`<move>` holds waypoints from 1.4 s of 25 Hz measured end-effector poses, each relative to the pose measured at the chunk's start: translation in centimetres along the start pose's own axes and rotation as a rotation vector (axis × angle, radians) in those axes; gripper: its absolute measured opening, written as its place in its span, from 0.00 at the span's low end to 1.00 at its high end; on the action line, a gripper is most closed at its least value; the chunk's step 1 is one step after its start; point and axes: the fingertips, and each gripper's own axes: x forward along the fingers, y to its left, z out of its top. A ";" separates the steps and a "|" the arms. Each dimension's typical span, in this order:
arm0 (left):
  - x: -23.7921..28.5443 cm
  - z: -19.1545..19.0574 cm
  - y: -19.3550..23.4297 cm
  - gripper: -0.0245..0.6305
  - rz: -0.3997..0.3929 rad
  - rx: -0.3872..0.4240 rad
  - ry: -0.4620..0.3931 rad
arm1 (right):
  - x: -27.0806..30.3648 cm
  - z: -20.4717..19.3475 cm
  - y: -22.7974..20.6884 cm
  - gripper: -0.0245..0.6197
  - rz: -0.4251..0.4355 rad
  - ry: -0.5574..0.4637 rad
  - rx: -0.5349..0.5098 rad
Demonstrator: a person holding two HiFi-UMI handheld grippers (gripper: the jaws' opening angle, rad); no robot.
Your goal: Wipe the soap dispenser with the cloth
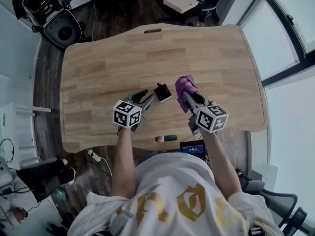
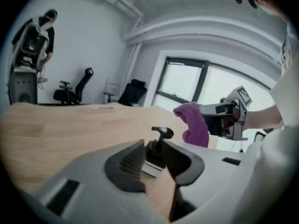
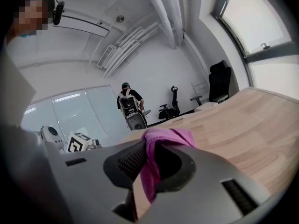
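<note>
The soap dispenser (image 1: 162, 91), small and black with a white base, sits between the jaws of my left gripper (image 1: 150, 96) above the wooden table (image 1: 98, 68). In the left gripper view its black pump head (image 2: 161, 133) rises just past the fingertips, with my left gripper (image 2: 153, 147) shut on its body. My right gripper (image 1: 186, 93) is shut on a purple cloth (image 1: 185, 85), bunched over its tips, just right of the dispenser. The right gripper view shows the cloth (image 3: 168, 135) draped between the pads of that gripper (image 3: 150, 149). From the left gripper view, the cloth (image 2: 194, 122) hangs close behind the dispenser.
A small screen (image 1: 192, 146) and a dark oblong object (image 1: 165, 138) sit at the table's near edge. A black machine (image 1: 54, 14) stands beyond the far left corner, with a white box (image 1: 181, 3) and office chairs behind the table. A person (image 3: 128, 97) stands far back.
</note>
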 end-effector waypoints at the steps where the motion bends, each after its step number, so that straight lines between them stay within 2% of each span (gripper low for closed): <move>1: -0.8 1.2 0.4 0.12 0.057 0.013 -0.037 | -0.1 0.7 0.2 0.11 -0.009 -0.025 0.009; 2: -1.6 2.4 0.7 0.07 0.110 0.023 -0.070 | -0.2 1.4 0.5 0.11 -0.014 -0.048 0.013; 5: -3.9 5.8 0.6 0.05 0.204 0.027 -0.159 | -0.6 3.0 1.5 0.11 -0.030 -0.085 -0.040; 9: -6.0 8.8 -0.6 0.05 0.268 0.008 -0.264 | -2.1 4.4 2.5 0.11 -0.094 -0.169 -0.145; 11: -6.4 9.1 -1.2 0.05 0.283 -0.002 -0.293 | -2.5 4.2 2.9 0.11 -0.130 -0.162 -0.192; 14: -6.1 8.6 -2.5 0.05 0.263 -0.010 -0.300 | -3.1 3.3 3.4 0.11 -0.151 -0.126 -0.239; 23: -5.0 8.5 -4.4 0.05 0.221 0.029 -0.282 | -5.1 3.6 3.6 0.11 -0.141 -0.154 -0.229; 35: -4.6 7.7 -3.7 0.05 0.217 -0.007 -0.274 | -5.2 3.1 3.9 0.11 -0.117 -0.138 -0.215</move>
